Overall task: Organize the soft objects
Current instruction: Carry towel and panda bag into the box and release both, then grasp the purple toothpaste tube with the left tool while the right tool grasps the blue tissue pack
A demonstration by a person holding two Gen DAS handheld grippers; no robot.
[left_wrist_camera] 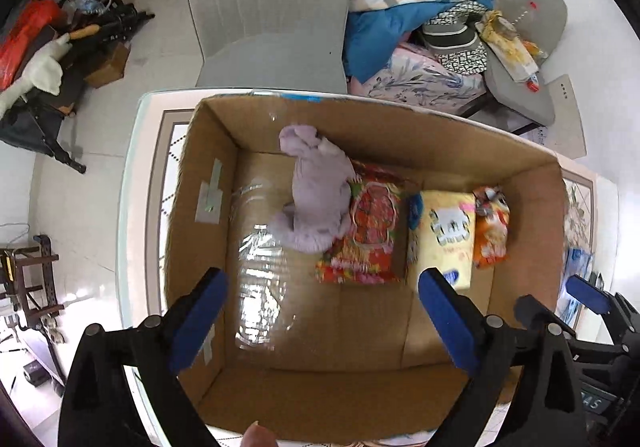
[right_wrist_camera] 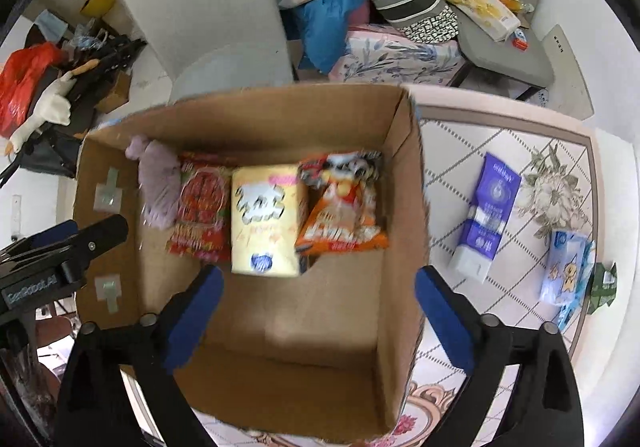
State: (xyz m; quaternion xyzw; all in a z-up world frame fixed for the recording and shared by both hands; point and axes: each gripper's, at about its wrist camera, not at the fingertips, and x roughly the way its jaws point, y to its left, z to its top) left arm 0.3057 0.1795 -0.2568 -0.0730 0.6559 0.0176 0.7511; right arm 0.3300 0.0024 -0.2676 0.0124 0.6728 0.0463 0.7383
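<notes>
Both tongs hung over the open cardboard box (left_wrist_camera: pixel 200 183), pointing down into it. Left gripper (left_wrist_camera: pixel 324 321) had its blue pads spread wide with nothing between them, only the bare box floor below. Right gripper (right_wrist_camera: pixel 320 317) was likewise released, its pads wide apart and empty, one pad over the box floor and the other near the box's right wall.

Inside the box, four soft things lay in a row against the far wall. A lilac plush toy (left_wrist_camera: pixel 314 195) lay at the left end, touching a red patterned packet (left_wrist_camera: pixel 368 231) beside it. Next came a yellow pack (right_wrist_camera: pixel 266 219), and at the right end an orange snack bag (right_wrist_camera: pixel 342 213) leaning against it. The near half of the box floor was bare cardboard with strips of shiny tape.

The box stood on a table (right_wrist_camera: pixel 516 151) with a flower-patterned top. To the right of the box, well apart from it, lay a purple tissue pack (right_wrist_camera: pixel 486 211) and, further right, a light blue packet (right_wrist_camera: pixel 566 271). A grey chair (left_wrist_camera: pixel 268 3) stood behind the table.
</notes>
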